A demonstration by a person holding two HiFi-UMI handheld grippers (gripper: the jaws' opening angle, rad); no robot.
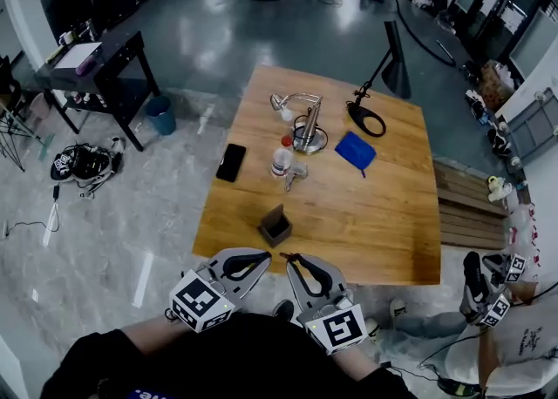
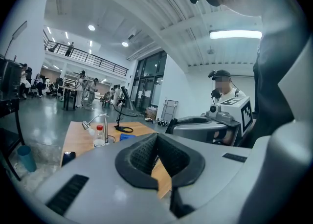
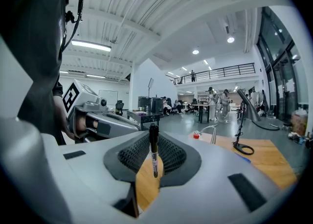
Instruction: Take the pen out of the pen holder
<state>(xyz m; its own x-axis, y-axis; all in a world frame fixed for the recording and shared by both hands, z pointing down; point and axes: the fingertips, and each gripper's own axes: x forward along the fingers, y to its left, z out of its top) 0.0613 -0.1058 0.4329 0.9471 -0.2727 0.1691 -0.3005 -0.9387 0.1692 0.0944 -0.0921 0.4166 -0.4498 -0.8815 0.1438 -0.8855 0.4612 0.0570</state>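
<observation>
Both closed: right gripper [image 3: 152, 171] clamps the pen [image 3: 153, 147], left gripper [image 2: 164, 184] empty; pen holder [image 1: 275, 226] interior hidden.

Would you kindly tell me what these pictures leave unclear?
Pen holder: its inside is too small in the head view, and it does not show in either gripper view.
Pen: print on it too small, right gripper view.
Bottle: fill level too small, head view.

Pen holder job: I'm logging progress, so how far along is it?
Done: the pen is out of the pen holder, which sits apart on the table. In hand: the right gripper is shut on the pen; the left gripper is shut, empty. Left: perhaps only setting the pen down.
</observation>
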